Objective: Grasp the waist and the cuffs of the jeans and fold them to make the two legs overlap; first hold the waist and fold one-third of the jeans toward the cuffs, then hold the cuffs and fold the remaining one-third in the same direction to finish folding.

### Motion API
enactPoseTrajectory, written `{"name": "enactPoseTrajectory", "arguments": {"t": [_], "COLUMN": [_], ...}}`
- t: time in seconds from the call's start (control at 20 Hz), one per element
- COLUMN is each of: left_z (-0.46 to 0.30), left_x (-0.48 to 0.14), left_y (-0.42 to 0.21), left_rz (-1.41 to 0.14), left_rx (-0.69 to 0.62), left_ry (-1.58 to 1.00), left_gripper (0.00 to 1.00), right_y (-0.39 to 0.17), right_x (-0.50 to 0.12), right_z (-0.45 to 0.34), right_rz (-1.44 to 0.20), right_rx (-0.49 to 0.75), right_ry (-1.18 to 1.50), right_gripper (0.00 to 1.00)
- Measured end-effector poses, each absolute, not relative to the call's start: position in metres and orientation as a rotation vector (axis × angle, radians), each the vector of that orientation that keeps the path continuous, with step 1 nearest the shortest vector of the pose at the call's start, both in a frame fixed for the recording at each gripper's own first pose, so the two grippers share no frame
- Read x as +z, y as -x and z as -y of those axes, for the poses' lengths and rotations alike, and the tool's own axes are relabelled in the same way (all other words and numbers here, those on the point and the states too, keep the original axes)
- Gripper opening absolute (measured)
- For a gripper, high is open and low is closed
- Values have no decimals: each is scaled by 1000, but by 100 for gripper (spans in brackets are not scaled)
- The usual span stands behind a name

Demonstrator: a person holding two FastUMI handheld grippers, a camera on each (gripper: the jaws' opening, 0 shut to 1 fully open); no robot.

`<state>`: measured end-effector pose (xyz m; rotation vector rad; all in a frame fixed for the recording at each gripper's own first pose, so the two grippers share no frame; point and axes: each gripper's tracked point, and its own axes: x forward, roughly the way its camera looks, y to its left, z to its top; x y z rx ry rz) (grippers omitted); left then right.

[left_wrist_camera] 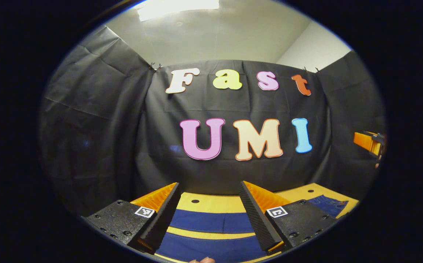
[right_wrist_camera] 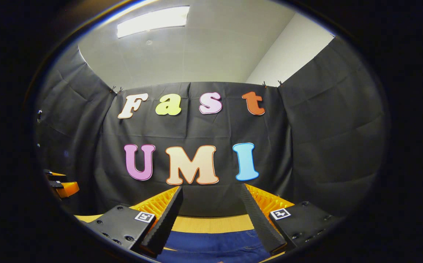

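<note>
In the left gripper view the left tongs point(left_wrist_camera: 209, 191) stand wide, gripping nothing, above the blue jeans point(left_wrist_camera: 211, 221) spread flat on the yellow table point(left_wrist_camera: 211, 202) at 6 o'clock — the waist point(left_wrist_camera: 328, 204) lies toward 4 o'clock. The right tongs point(right_wrist_camera: 211, 195) gape wide too — jeans point(right_wrist_camera: 211, 243) below them.

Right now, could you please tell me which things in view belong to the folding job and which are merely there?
Part of the job:
- jeans, flat on the table, both legs showing
- left gripper, open above the legs
- right gripper, open above the jeans

Merely there:
- table
- black cloth wall
- ceiling light
</note>
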<state>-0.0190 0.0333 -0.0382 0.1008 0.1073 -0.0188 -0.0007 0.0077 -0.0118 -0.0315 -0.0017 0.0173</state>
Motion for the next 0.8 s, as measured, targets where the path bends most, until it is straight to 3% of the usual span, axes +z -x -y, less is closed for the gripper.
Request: {"name": "enactPoseTrajectory", "arguments": {"t": [0.2,0.25,0.4,0.45,0.8], "left_z": [-51,-58,-80,-85,-112], "left_x": [-80,-92,-132,-146,-241], "left_y": [37,42,55,61,99], "left_rz": [-216,-245,-347,-380,-603], "left_rx": [-100,-112,-145,-169,-398], "left_ry": [-216,-242,-350,-406,-741], "left_gripper": [100,96,100,96,95], "right_y": [4,6,11,13,26], "right_x": [-24,-27,-40,-43,-74], "right_z": [-6,-7,-13,-14,-11], "right_rz": [-11,-16,-32,-37,-97], "right_rx": [5,1,-2,-6,-48], "right_ry": [29,30,39,43,72], "right_gripper": [98,100,98,98,98]}}
